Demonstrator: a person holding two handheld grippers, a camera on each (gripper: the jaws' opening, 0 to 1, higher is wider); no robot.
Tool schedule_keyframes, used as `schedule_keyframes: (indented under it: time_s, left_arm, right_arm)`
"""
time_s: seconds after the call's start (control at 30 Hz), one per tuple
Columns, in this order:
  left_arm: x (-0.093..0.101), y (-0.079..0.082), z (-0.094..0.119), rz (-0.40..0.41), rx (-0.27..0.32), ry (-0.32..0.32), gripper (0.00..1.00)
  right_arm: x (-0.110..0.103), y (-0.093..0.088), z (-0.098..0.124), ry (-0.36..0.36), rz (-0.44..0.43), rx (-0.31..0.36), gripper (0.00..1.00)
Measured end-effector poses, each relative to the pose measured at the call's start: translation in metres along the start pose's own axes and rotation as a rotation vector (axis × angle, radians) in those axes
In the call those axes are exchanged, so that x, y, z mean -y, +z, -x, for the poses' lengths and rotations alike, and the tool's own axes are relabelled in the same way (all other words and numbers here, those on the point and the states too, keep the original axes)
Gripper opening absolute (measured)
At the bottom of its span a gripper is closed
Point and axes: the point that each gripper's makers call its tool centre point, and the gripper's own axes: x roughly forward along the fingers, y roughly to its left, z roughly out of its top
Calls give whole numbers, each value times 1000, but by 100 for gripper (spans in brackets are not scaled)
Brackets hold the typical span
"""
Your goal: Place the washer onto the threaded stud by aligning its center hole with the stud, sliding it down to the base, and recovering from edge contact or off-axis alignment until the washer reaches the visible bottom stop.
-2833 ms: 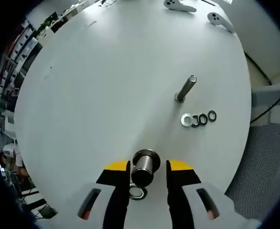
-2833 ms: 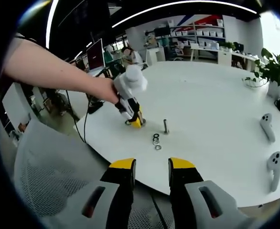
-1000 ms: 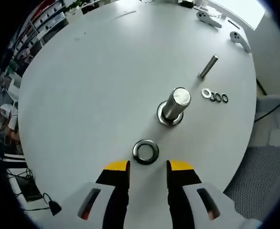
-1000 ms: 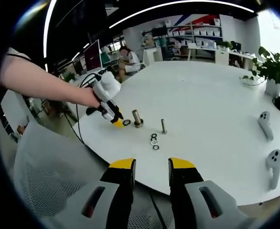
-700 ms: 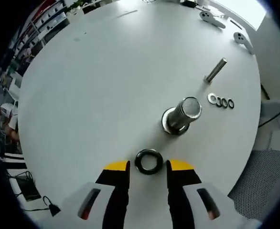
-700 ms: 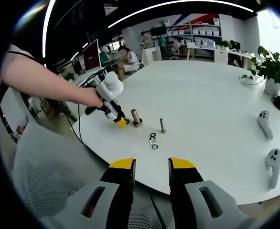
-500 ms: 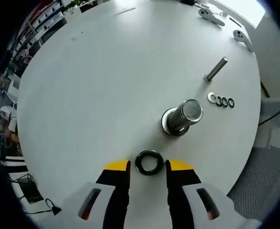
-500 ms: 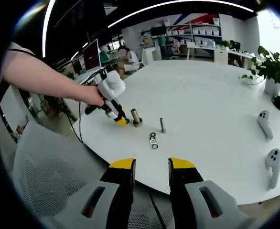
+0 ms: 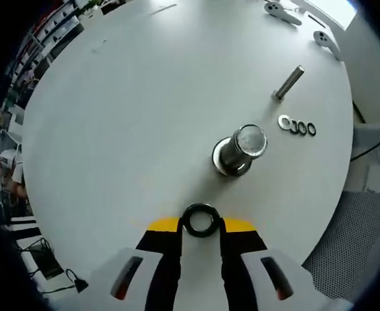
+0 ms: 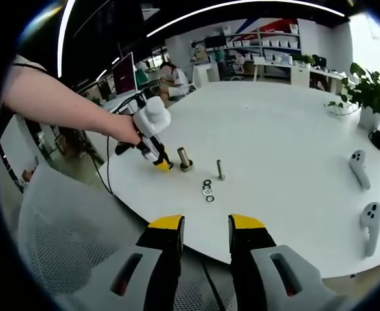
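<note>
My left gripper [image 9: 201, 227] grips a dark ring washer [image 9: 201, 219] flat on the table [image 9: 125, 97]. The threaded stud [image 9: 240, 149] stands at one o'clock, upright. My right gripper [image 10: 205, 228] hangs parted, holding nothing.

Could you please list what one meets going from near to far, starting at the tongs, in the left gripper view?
Left tongs → dark washer → thick stud → row of small washers → thin stud → two white controllers.

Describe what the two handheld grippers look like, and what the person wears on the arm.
Both the left gripper and the right gripper have black jaws with yellow tips on light grey bodies with dark slots showing red. The person's arm is bare; a sleeve edge sits near the shoulder.
</note>
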Motion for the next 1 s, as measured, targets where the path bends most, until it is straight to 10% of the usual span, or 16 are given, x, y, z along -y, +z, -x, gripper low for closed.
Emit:
schedule_keyframes:
  time_s: [1.0]
  left_arm:
    - [6,-8,1,29,-18,-6,25]
  right_arm:
    - [0,2,0,2,-5,9,29]
